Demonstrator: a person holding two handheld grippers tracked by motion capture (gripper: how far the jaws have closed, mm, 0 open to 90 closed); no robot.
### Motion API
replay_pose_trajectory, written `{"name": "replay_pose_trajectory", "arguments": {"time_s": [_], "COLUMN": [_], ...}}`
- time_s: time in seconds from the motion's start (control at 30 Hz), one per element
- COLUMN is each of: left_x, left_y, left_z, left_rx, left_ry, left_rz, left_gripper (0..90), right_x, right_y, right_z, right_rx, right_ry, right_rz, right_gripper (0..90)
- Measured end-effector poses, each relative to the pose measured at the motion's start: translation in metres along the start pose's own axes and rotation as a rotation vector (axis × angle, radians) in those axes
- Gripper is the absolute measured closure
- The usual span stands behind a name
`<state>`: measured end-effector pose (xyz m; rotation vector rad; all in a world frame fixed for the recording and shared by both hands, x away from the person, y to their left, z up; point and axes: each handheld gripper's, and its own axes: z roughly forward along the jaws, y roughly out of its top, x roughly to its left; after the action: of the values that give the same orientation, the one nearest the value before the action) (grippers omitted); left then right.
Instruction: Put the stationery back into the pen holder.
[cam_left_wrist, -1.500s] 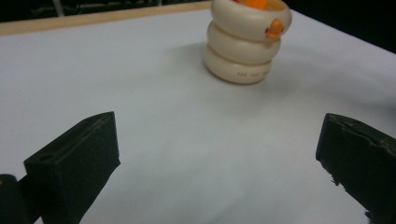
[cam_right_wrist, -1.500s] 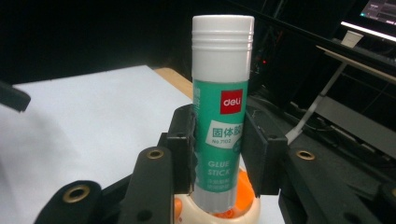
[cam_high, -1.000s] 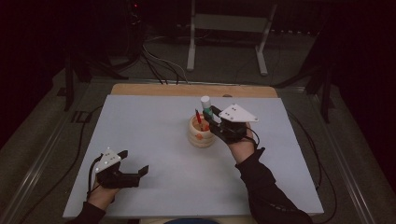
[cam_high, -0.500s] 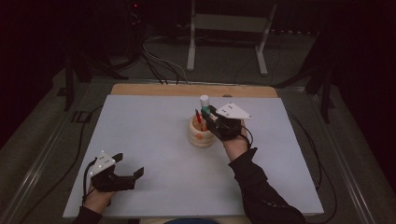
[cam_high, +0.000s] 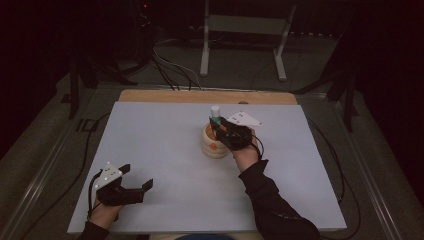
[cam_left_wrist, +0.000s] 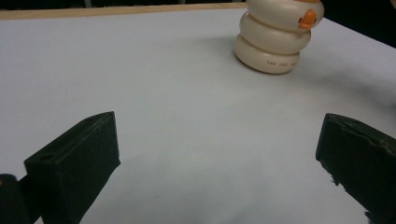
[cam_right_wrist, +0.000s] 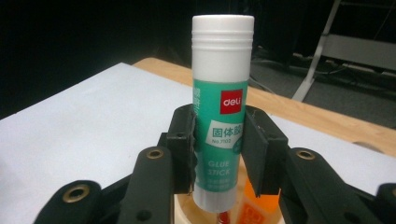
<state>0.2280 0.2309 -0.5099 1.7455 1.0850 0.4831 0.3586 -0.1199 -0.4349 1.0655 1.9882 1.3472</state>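
Above the cream holder (cam_high: 215, 144) mid-tabletop (cam_high: 150, 135): glue stick (cam_right_wrist: 220, 116), upright, clamped in right hand-held gripper (cam_right_wrist: 218, 149); left hand-held gripper (cam_left_wrist: 215, 154) wide, empty; risk: stick snagging holder's crowded contents, tipping it.

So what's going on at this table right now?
A person is working with a hand-held gripper in each hand. The right hand-held gripper is shut on a green and white glue stick, holding it upright just over the mouth of a cream ribbed holder that already has other items inside. The left hand-held gripper rests open near the table's front edge, holding nothing.
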Motion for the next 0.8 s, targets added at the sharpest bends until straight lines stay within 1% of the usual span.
{"name": "replay_pose_trajectory", "arguments": {"time_s": [0.07, 0.1, 0.17, 0.27, 0.4, 0.5, 0.57, 0.77, 0.8], "left_x": [0.000, 0.000, -0.001, -0.001, -0.002, -0.001, -0.001, -0.001, -0.001], "left_y": [0.000, 0.000, 0.000, 0.000, 0.000, 0.000, 0.000, 0.000, 0.000], "left_z": [0.000, 0.000, 0.000, 0.000, 0.000, 0.000, 0.000, -0.001, -0.001], "left_rx": [-0.003, -0.002, -0.004, -0.002, -0.005, -0.005, -0.007, -0.009, -0.009], "left_ry": [0.001, 0.002, 0.002, 0.002, 0.005, 0.004, 0.002, 0.004, 0.004], "left_rz": [0.001, 0.003, 0.004, 0.008, 0.009, 0.008, 0.008, 0.011, 0.011], "left_gripper": [0.2, 0.2, 0.2, 0.2, 0.2, 0.2, 0.2, 0.2, 0.2], "right_x": [0.001, 0.001, 0.002, 0.003, 0.003, 0.004, 0.005, 0.006, 0.006], "right_y": [-0.002, -0.003, -0.004, -0.008, -0.011, -0.014, -0.015, -0.017, -0.017], "right_z": [0.004, 0.005, 0.007, 0.014, 0.020, 0.024, 0.027, 0.034, 0.034], "right_rx": [0.011, 0.018, 0.022, 0.041, 0.062, 0.079, 0.095, 0.151, 0.151], "right_ry": [-0.007, 0.001, -0.001, -0.016, -0.021, -0.027, -0.031, -0.028, -0.028], "right_rz": [0.001, 0.006, 0.005, -0.008, -0.010, -0.023, -0.036, -0.036, -0.036], "right_gripper": [65.4, 65.4, 65.4, 65.4, 65.3, 65.3, 65.3, 65.2, 65.2]}}
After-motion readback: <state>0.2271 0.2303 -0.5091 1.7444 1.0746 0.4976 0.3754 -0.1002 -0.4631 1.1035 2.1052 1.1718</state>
